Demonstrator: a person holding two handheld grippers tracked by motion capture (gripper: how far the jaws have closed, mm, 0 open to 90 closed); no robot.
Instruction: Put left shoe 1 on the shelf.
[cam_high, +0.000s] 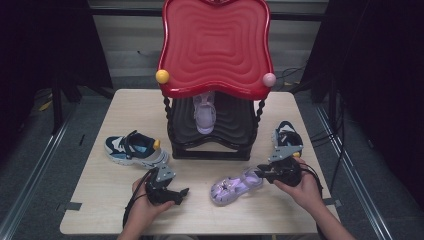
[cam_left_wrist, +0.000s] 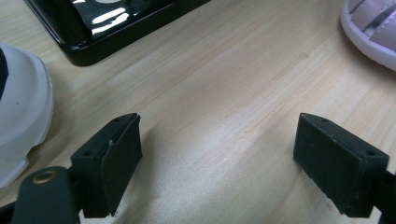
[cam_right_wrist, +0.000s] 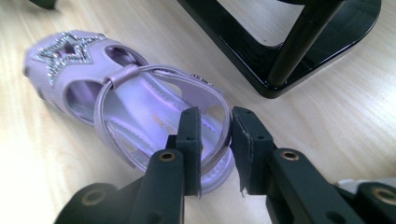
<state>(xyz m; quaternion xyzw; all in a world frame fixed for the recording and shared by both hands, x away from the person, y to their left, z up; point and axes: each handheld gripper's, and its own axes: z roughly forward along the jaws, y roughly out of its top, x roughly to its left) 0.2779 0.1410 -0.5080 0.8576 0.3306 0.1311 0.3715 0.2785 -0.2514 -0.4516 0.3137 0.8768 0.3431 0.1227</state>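
The right gripper (cam_right_wrist: 215, 135) had its jaws pinched on the heel strap of the lilac sandal (cam_right_wrist: 116, 93) — one pad inside the strap, one outside, with the strap squeezed between them. In the high view that sandal (cam_high: 235, 186) lay flat on the table (cam_high: 100, 190), at about 5 o'clock from the black-and-red rack (cam_high: 212, 90), toe pointing toward 8 o'clock and heel at the right gripper (cam_high: 261, 172). The left gripper (cam_left_wrist: 217, 158) hovered over bare wood with its fingers spread wide, nothing between them; from above the left gripper (cam_high: 184, 192) sat at 9 o'clock from the sandal, a little apart. A second lilac shoe (cam_high: 204, 112) stood on the rack's lower shelf. A blue sneaker (cam_high: 135, 149) lay at 8 o'clock from the rack — its mate (cam_high: 287, 136) at 4 o'clock.
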